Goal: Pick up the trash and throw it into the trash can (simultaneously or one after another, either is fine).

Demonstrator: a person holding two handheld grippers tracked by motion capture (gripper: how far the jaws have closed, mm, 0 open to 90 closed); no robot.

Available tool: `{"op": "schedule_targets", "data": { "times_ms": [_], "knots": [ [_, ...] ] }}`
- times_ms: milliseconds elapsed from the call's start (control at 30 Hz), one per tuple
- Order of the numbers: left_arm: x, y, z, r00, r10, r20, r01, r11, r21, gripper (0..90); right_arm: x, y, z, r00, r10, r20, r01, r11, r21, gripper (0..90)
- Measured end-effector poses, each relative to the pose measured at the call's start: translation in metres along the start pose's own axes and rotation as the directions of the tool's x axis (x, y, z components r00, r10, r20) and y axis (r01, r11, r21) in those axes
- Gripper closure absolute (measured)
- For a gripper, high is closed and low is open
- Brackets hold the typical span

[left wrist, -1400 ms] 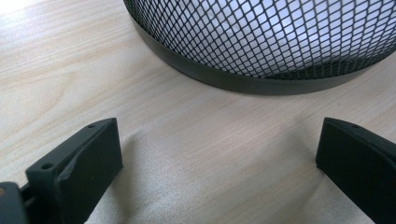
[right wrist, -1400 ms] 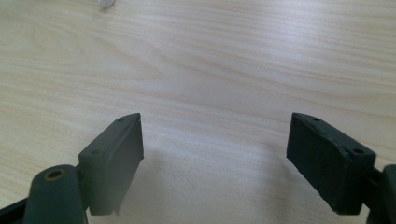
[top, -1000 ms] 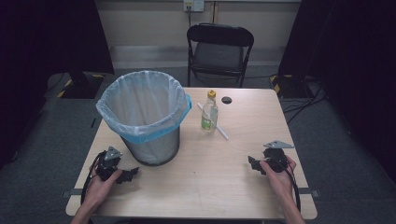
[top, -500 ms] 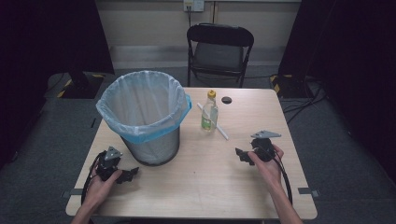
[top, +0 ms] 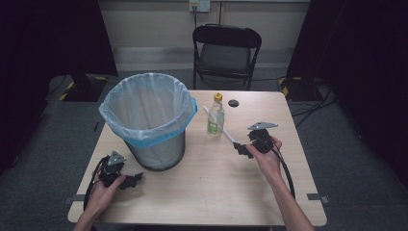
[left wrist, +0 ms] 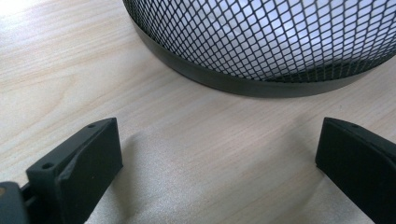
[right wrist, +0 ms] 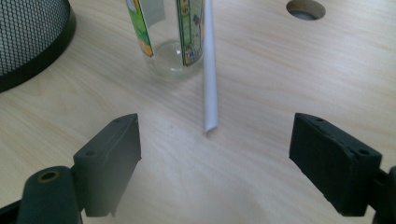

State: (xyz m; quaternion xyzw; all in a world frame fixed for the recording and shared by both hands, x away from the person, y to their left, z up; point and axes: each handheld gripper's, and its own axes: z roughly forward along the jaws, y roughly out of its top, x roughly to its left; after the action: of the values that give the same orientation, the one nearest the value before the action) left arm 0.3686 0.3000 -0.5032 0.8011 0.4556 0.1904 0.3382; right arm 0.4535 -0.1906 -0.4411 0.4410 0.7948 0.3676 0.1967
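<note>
Right hand-held gripper (right wrist: 212, 154) hovers low over the surface (right wrist: 289, 70) with its jaws wide apart and nothing between them. Just ahead of it, centred in the gap, lies the near end of a white straw (right wrist: 210, 88). The straw's long axis runs straight away from the gripper, almost in line with the way the jaws point, so the two jaws stand one to each side of its length. In the high view the same straw (top: 222, 128) lies flat, slanting from the right gripper (top: 243, 149) up past the bottle (top: 215, 115). Its far part passes close beside the bottle's base (right wrist: 173, 60), on the side nearer the gripper's right jaw; touching or only close, the pictures do not settle. Farther off to the gripper's left sits the mesh bin (right wrist: 32, 42), lined with a pale bag (top: 144, 103).

Left hand-held gripper (top: 130, 180) rests near the person, jaws likewise apart and empty, facing the foot of the bin (left wrist: 261, 51) and well apart from the straw.

The right hand is clearly the nearer one. Judging from this, a short push forward would bring the straw's near end between the jaws, closing across its width.
</note>
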Motion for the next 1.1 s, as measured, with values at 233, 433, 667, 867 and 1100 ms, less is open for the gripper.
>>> {"op": "schedule_targets", "data": {
  "times_ms": [233,433,667,867,1100],
  "knots": [
    [-0.001,-0.001,-0.001,1.0,0.004,0.005,-0.004,1.0,-0.001,0.5,0.003,0.023,0.019,0.9987,-0.05,-0.014,0.05,0.998,0.031,15.2],
    [-0.001,-0.002,-0.002,0.9998,0.016,0.008,-0.016,0.9998,0.006,0.5,0.003,0.036,0.032,0.9986,-0.038,-0.037,0.039,0.999,0.019,15.0],
    [-0.001,-0.002,-0.002,0.9999,0.012,0.008,-0.012,0.9999,0.002,0.5,0.007,0.052,0.051,0.9938,-0.045,-0.101,0.045,0.999,-0.001,16.4],
    [-0.001,-0.002,-0.002,0.9999,0.013,0.007,-0.013,0.9999,0.003,0.5,0.015,0.057,0.069,0.9908,-0.06,-0.122,0.058,0.998,-0.015,16.7],
    [-0.001,-0.002,-0.002,0.9999,0.013,0.009,-0.013,0.9999,0.006,0.2,0.017,0.056,0.09,0.9906,-0.045,-0.129,0.043,0.999,-0.019,17.0]
  ]
}}
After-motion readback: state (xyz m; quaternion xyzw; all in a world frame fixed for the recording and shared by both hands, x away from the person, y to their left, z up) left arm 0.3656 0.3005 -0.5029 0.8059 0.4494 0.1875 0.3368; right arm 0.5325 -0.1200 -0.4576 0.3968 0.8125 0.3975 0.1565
